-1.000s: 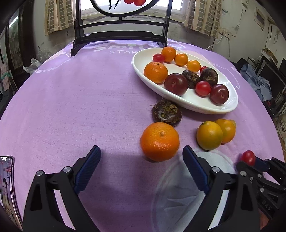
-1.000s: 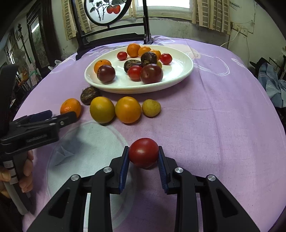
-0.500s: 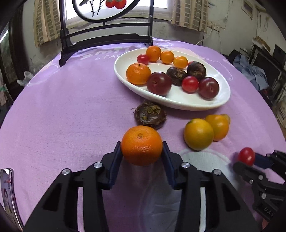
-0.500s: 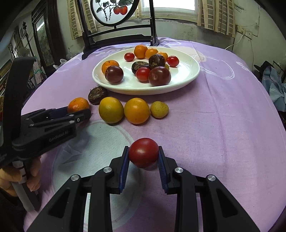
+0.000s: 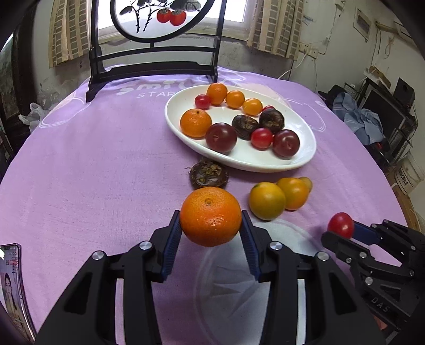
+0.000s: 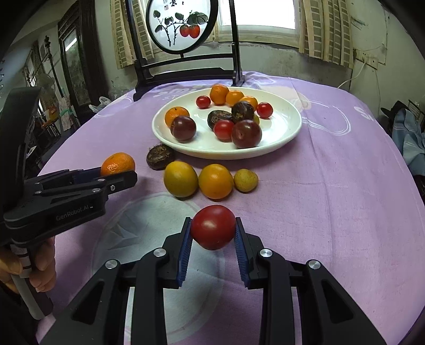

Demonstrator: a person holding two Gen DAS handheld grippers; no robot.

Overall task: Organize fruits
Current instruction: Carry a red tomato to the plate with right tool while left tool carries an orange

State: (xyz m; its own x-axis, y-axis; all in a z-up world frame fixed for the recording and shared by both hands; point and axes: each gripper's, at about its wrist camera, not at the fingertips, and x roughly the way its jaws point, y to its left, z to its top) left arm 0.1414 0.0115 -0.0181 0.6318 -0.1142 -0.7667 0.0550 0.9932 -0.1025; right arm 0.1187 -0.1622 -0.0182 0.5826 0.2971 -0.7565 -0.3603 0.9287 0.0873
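My left gripper (image 5: 211, 228) is shut on an orange mandarin (image 5: 210, 216) and holds it just above the purple cloth; from the right wrist view the same mandarin (image 6: 118, 163) shows at the left, in the left gripper (image 6: 119, 175). My right gripper (image 6: 213, 233) is shut on a red tomato (image 6: 213, 227), also seen at the right in the left wrist view as the tomato (image 5: 340, 225). The white oval plate (image 5: 300, 162) further back holds several mandarins, plums, tomatoes and dark brown fruits. On the cloth lie a dark brown fruit (image 5: 209, 173), two yellow-orange fruits (image 5: 267, 201) and a small yellow one (image 6: 245, 180).
A dark wooden stand with a round painted screen (image 6: 180, 24) rises at the table's far edge. A phone (image 5: 12, 286) lies at the near left edge of the table. A hand (image 6: 39, 268) grips the left tool's handle. Pale print marks the cloth under both grippers.
My left gripper went from wide open behind the mandarin to shut on it, then lifted it slightly. The right gripper kept hold of the tomato and hardly moved.
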